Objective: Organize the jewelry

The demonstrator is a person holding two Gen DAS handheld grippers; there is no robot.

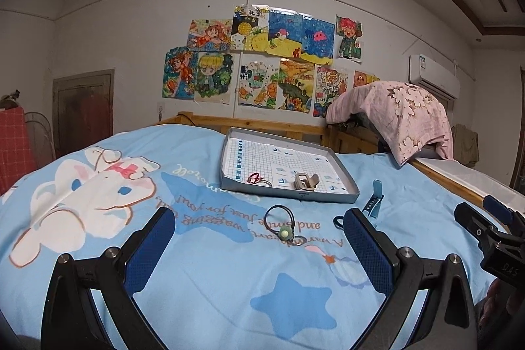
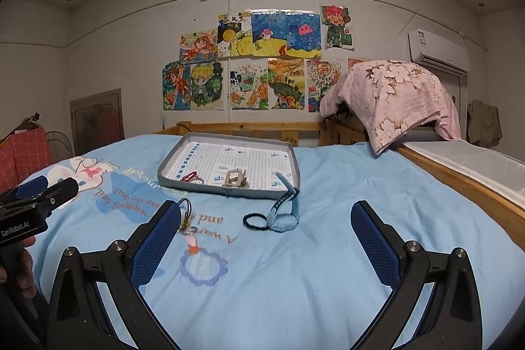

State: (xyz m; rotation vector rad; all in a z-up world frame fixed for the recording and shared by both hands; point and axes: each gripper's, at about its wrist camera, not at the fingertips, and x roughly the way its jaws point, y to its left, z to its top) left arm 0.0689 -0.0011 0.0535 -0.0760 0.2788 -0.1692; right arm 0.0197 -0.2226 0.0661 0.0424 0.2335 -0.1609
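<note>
A: So, how far along is the tidying?

B: Partway, I'd say. The tray [image 2: 293, 159] on the bedspread [image 2: 328, 268] already holds a red cord bracelet [image 2: 190, 176] and a beige clip [image 2: 234, 177]. Outside it lie the blue watch [image 2: 283, 215], a black hair tie [image 2: 254, 222] and a hair tie with a green bead [image 1: 283, 227].

A: The grippers?

B: Left gripper [image 1: 261, 227] and right gripper [image 2: 265, 218] both spread wide, holding nothing.

A: Any writing?

B: "GenRobot.AI" on the left tool; the bedspread print ends "just for you!"
</note>
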